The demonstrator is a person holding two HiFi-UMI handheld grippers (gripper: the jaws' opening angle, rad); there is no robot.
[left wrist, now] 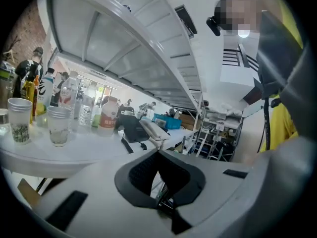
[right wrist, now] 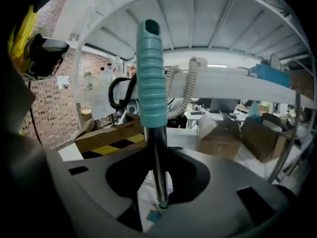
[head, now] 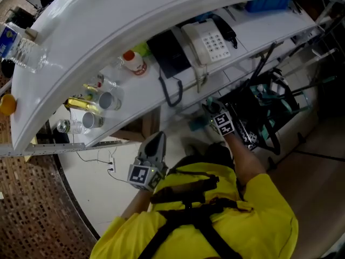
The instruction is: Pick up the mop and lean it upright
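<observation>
We wear a yellow shirt (head: 264, 209) under black harness straps (head: 188, 217); our left gripper (head: 157, 140) and right gripper (head: 209, 109) are grey-shelled, each bearing a black-and-white marker cube (head: 141, 175).

mop (right wrist: 150, 73): head unseen, perhaps below frame | bottle (head: 133, 62) label: too small to read

mop pole (right wrist: 157, 157) shiny metal, grip (right wrist: 151, 78) ribbed teal plastic; counter (head: 108, 20) glossy.

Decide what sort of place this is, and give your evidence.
Probably an office reception area: a curved white counter, a desk telephone and cups on its lower level, cardboard boxes nearby.
</observation>
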